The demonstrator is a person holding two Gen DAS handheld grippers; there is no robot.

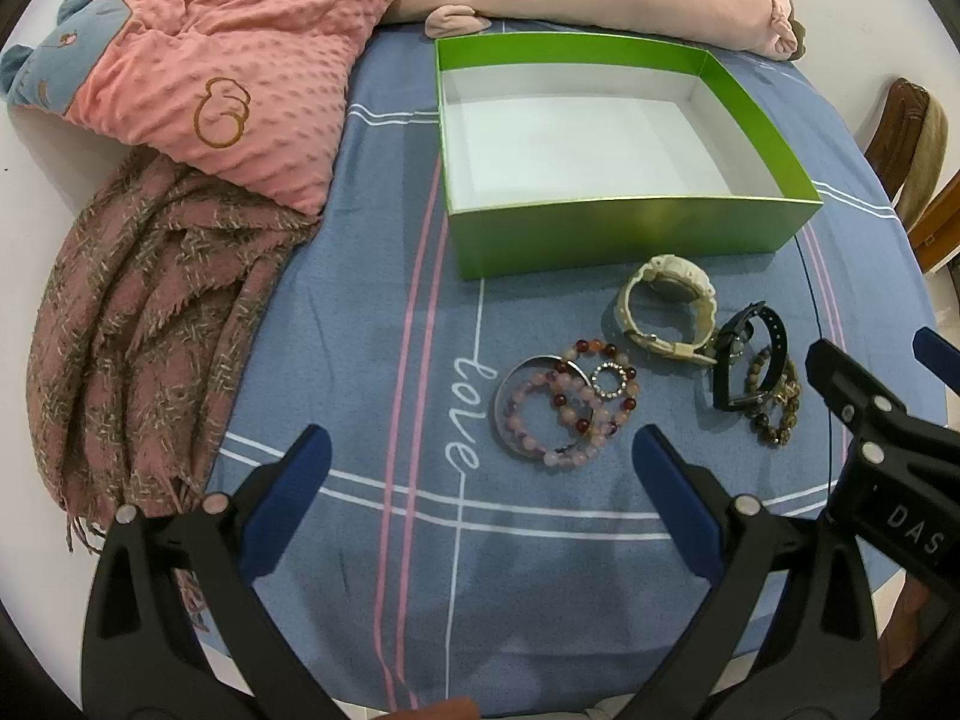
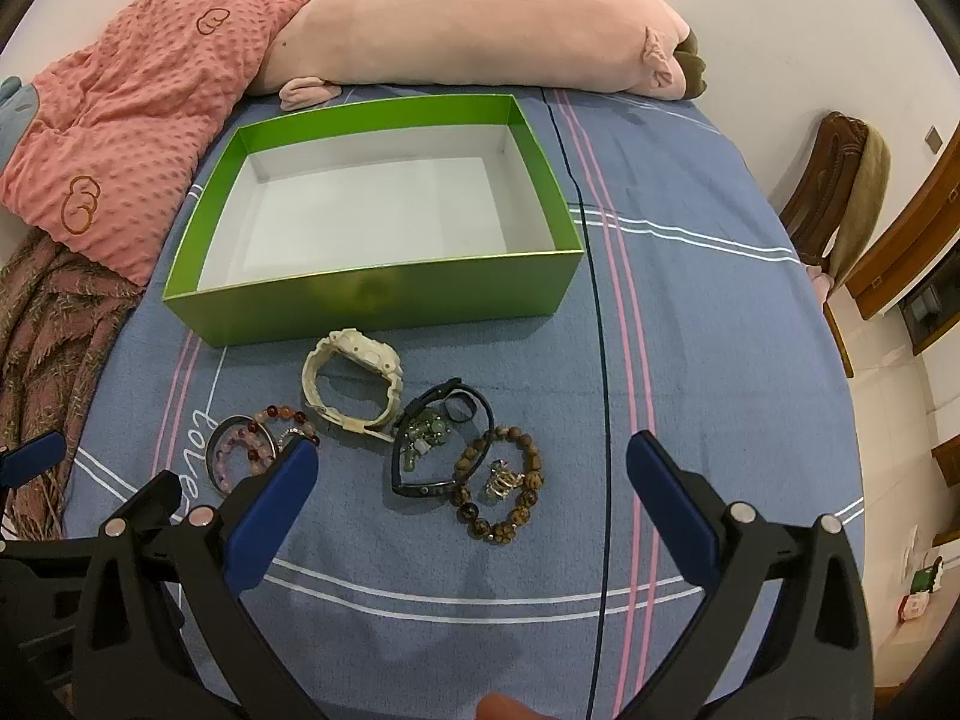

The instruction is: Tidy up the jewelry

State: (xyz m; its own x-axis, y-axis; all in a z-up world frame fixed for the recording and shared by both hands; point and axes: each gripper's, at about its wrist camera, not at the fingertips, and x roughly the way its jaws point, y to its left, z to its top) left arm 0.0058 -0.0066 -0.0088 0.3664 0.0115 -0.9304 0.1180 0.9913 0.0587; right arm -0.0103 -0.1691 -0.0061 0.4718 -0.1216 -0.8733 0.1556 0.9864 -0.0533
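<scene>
Both the left gripper (image 1: 480, 450) and right gripper (image 2: 474, 462) hover with fingers spread wide, holding nothing, above bracelets (image 1: 564, 405) and watches (image 2: 354, 381) near the green box (image 2: 384, 294).

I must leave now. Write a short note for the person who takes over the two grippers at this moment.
Left gripper: open, holds nothing, low over the blue cloth.
Right gripper: open, holds nothing.
Green box: nothing in it yet.
All jewelry lies on the cloth before the box: cream watch, black band, brown bead bracelet around a small ring, pink and red bead bracelets with a silver bangle.
Done: nothing. Left: put every piece into the box.
</scene>
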